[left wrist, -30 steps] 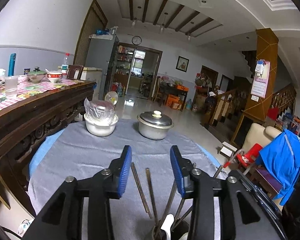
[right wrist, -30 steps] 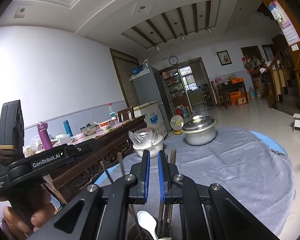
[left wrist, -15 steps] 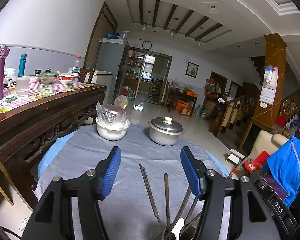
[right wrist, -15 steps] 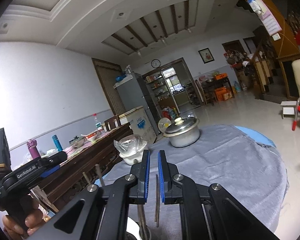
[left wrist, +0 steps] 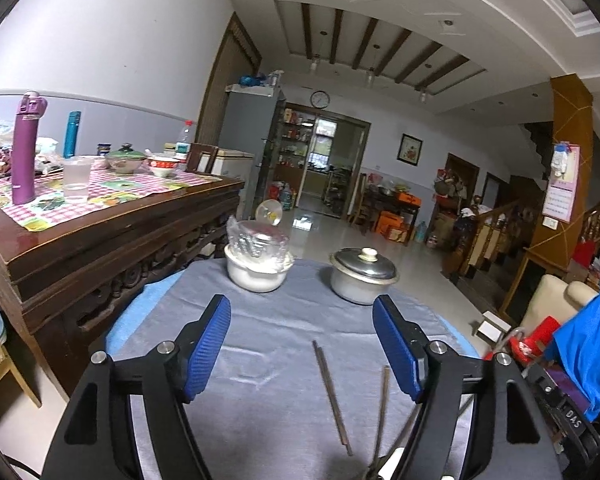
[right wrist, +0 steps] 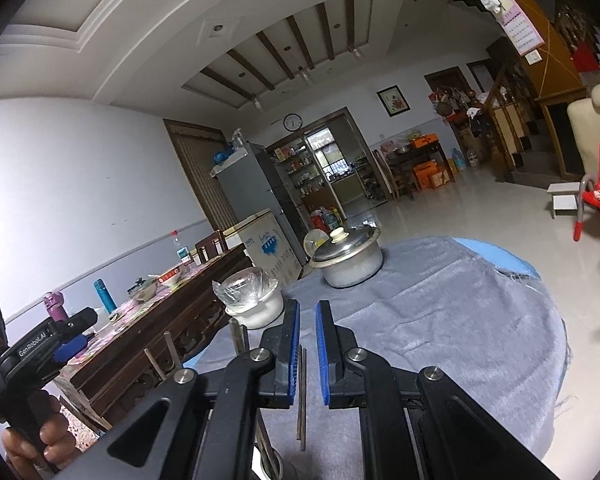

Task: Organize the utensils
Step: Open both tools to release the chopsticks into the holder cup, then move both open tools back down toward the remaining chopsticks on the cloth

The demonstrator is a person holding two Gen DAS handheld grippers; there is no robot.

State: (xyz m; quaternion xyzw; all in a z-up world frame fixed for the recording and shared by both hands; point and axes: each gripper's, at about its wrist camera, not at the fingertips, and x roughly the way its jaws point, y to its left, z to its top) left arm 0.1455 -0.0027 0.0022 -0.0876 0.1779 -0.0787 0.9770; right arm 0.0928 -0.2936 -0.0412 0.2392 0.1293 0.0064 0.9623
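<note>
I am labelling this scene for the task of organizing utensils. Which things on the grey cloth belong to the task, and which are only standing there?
Belonging to the task:
- thin dark wooden chopsticks lying on the grey cloth
- more chopsticks at the frame's bottom edge

Only standing there:
- steel pot with knobbed lid
- white bowl under clear plastic wrap
- purple flask on the wooden sideboard

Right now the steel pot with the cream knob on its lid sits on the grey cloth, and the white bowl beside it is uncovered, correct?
Not quite. The left wrist view shows the white bowl covered with crinkled clear plastic. The steel pot does sit beside it on the grey cloth.
</note>
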